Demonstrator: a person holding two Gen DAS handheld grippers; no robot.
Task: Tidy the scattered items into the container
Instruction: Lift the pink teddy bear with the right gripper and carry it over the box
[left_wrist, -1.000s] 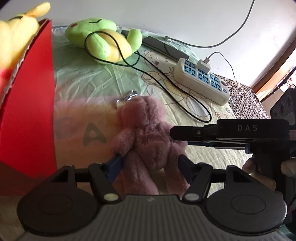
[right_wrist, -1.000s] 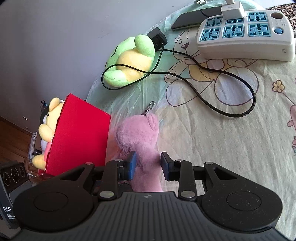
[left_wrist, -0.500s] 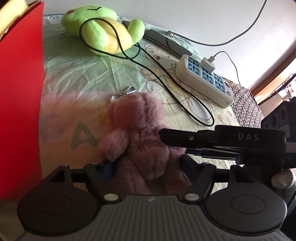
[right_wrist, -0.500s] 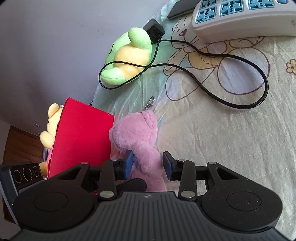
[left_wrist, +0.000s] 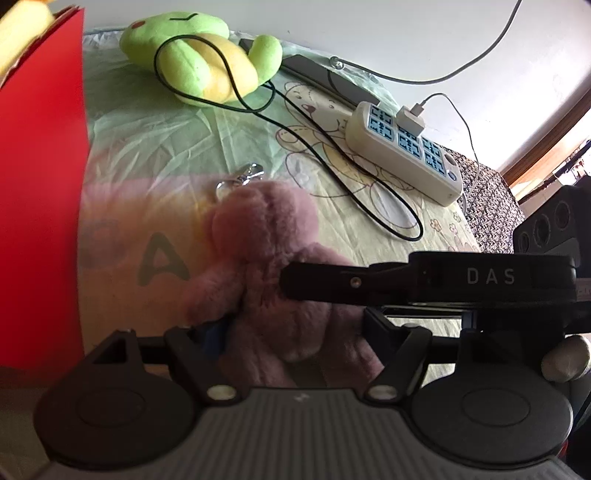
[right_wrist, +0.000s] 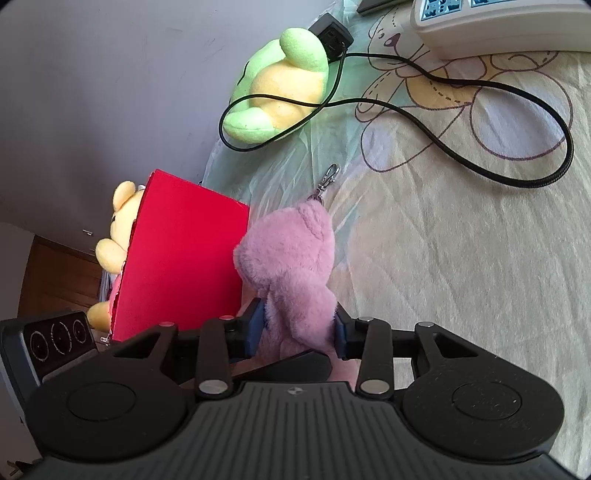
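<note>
A pink plush bear (left_wrist: 273, 258) with a metal keyring clip (left_wrist: 243, 177) is off the bedsheet, beside the red box (left_wrist: 37, 184). My right gripper (right_wrist: 299, 326) is shut on its body (right_wrist: 291, 266). My left gripper (left_wrist: 295, 328) stands around the bear's lower half with its jaws apart, not squeezing. The right gripper's finger (left_wrist: 369, 284) crosses the left wrist view. The red box (right_wrist: 181, 266) holds a yellow plush (right_wrist: 114, 236). A green and yellow plush (left_wrist: 199, 62) lies at the far side, with a black cable looped over it.
A white power strip (left_wrist: 406, 147) with a charger plugged in lies at the right. A black cable (right_wrist: 480, 110) loops across the cartoon-print sheet. A dark flat device (left_wrist: 325, 77) lies by the wall. The wall runs close behind the toys.
The pink bear has risen off the sheet in the right gripper's hold and moved nearer the red box. The left gripper has stayed around its lower half.
</note>
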